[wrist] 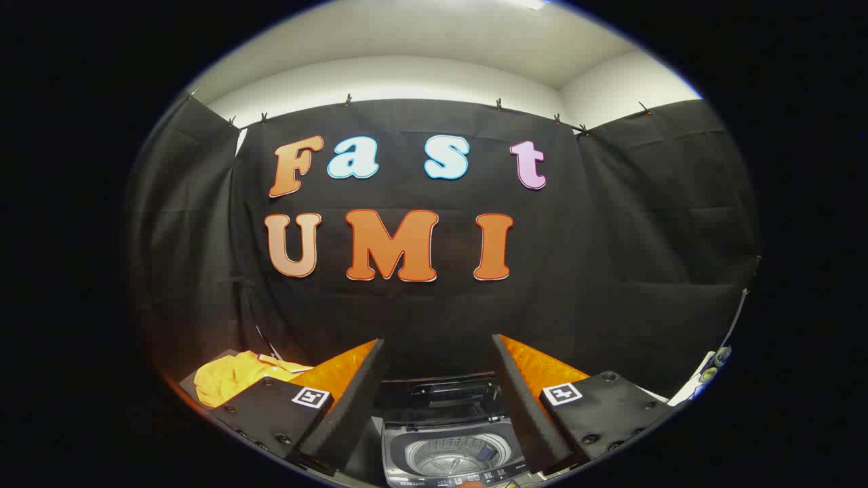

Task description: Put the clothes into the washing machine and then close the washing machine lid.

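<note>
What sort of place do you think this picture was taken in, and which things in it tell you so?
Probably a staged recording booth, not a real laundry room: black cloth wall clipped up under a white ceiling, a small washing machine with its lid up, yellow clothes beside it. The gripper is open above the drum.

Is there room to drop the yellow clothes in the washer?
Yes. The washing machine has its lid up, and the drum looks bare, right between the open gripper fingers. It is crowded outside one finger, where the yellow clothes lie bunched.
</note>
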